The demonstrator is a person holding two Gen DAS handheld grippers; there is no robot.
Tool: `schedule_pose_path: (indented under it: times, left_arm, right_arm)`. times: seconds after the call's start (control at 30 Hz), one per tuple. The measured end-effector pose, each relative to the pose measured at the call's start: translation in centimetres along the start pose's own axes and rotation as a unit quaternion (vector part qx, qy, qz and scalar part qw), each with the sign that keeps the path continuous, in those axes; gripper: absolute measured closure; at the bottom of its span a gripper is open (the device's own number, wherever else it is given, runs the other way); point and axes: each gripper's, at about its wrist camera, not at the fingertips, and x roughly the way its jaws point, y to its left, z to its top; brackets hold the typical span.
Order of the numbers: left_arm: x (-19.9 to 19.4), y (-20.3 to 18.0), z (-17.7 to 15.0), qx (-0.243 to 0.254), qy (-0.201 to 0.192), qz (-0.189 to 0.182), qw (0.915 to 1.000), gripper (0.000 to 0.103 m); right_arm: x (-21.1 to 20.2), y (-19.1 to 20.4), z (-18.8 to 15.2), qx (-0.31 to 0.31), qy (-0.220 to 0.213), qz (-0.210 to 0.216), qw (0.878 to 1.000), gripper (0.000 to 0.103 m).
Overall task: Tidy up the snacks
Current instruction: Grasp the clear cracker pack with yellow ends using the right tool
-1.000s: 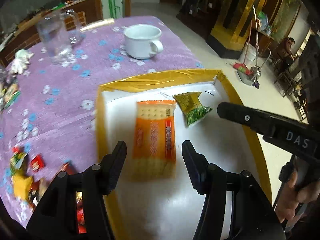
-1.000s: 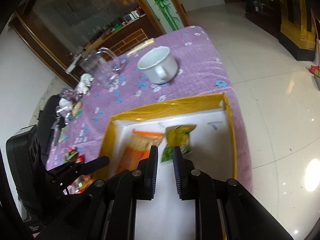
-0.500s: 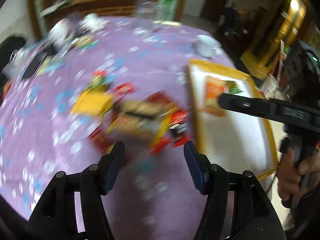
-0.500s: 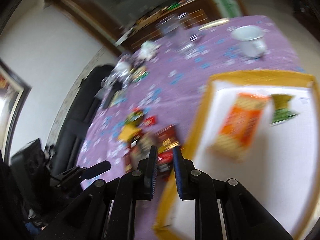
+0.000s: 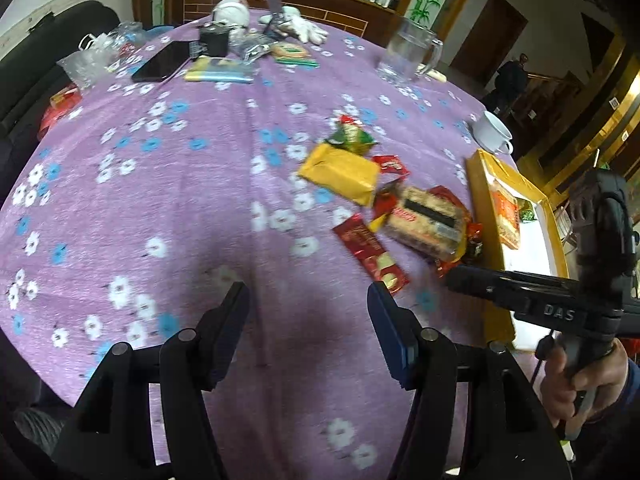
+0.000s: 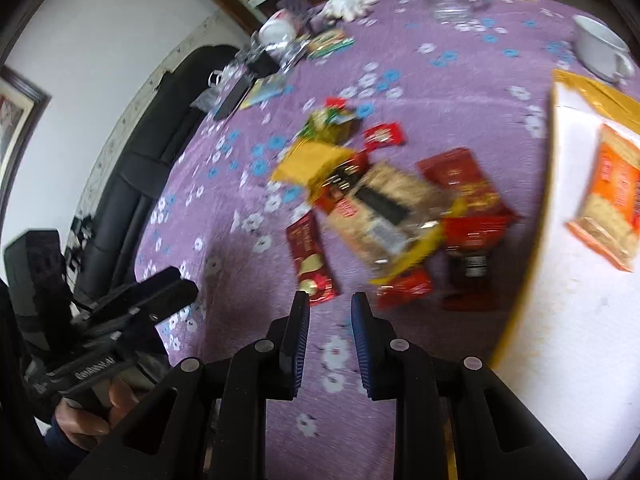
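A heap of snack packets lies on the purple flowered tablecloth: a yellow packet (image 5: 340, 172), a beige cracker pack (image 5: 426, 222) (image 6: 380, 208), and a long red packet (image 5: 370, 252) (image 6: 310, 258). To the right stands a yellow-rimmed box (image 5: 482, 200) (image 6: 532, 264) holding an orange cracker pack (image 6: 612, 196). My left gripper (image 5: 308, 300) hangs open over bare cloth, left of the heap. My right gripper (image 6: 330, 308) sits just short of the heap; its jaws are opening, a narrow gap with nothing between them.
A glass jug (image 5: 408, 52), a white cup (image 5: 494, 132) (image 6: 600, 48), a phone (image 5: 162, 62) and assorted clutter sit along the table's far side. A dark sofa (image 6: 132, 176) runs along the left edge. A hand (image 5: 580, 384) holds the right gripper.
Both grippers swung left from over the box to the heap of loose snacks on the cloth. The right jaws have parted slightly.
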Motion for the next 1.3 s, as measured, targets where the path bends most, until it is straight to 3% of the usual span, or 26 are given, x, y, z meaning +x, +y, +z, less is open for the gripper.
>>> schedule_pose_path:
  times: [0.1, 0.27, 0.37, 0.47, 0.57, 0.6, 0.73, 0.8, 0.93, 1.03, 1.1, 1.23, 1.3]
  left_arm:
    - [-0.6, 1.7, -0.4, -0.002, -0.001, 0.001, 1.0000, 0.043]
    - [-1.1, 4.0, -0.9, 0.001, 0.001, 0.004, 1.0000, 0.043]
    - [-1.2, 5.1, -0.8, -0.002, 0.001, 0.002, 1.0000, 0.043]
    - [-1.0, 5.9, -0.4, -0.006, 0.002, -0.008, 1.0000, 0.043]
    - [-0.9, 6.1, -0.2, 0.003, 0.001, -0.014, 0.9999, 0.043]
    - [-0.8, 6.1, -0.1, 0.006, 0.001, -0.017, 0.9998, 0.043]
    - [-0.4, 6.2, 0.0, 0.013, 0.005, -0.031, 0.9994, 0.043]
    - [-0.3, 6.2, 0.2, 0.017, 0.005, -0.033, 0.9993, 0.043]
    - [-0.4, 6.2, 0.4, 0.024, 0.001, -0.041, 0.9989, 0.043]
    - [-0.3, 6.6, 0.4, 0.025, 0.002, -0.042, 0.9988, 0.043]
    - [-0.1, 6.9, 0.4, 0.022, 0.005, -0.043, 0.9988, 0.043]
    - [0.2, 7.1, 0.5, 0.017, 0.008, -0.047, 0.9987, 0.043]
    - [0.5, 6.8, 0.5, 0.020, 0.012, -0.050, 0.9985, 0.043]
  right_arm:
    - [2.0, 1.5, 0.6, -0.009, 0.003, 0.000, 1.000, 0.079]
    - [5.3, 2.5, 1.2, -0.015, -0.004, -0.042, 0.999, 0.078]
    - [6.2, 3.6, 0.7, -0.015, 0.006, -0.021, 1.000, 0.077]
    - [6.9, 5.3, 0.6, -0.023, 0.039, 0.032, 0.998, 0.077]
    - [4.6, 5.3, 2.0, -0.036, 0.005, 0.014, 0.999, 0.076]
    - [3.3, 4.9, 2.8, -0.046, -0.012, -0.002, 0.999, 0.073]
    - [0.5, 2.1, 6.5, -0.068, -0.046, -0.085, 0.993, 0.034]
    - [0.4, 0.8, 8.0, -0.073, -0.052, -0.116, 0.989, 0.035]
    - [2.5, -2.4, 9.3, -0.057, -0.021, -0.128, 0.990, 0.034]
    - [3.4, -2.9, 8.3, -0.044, 0.009, -0.081, 0.996, 0.035]
    - [3.8, -1.7, 7.5, -0.068, 0.023, -0.074, 0.995, 0.032]
    - [4.4, 0.0, 6.1, -0.115, 0.049, -0.102, 0.987, 0.027]
    - [5.2, 0.4, 5.7, -0.131, 0.060, -0.137, 0.980, 0.027]
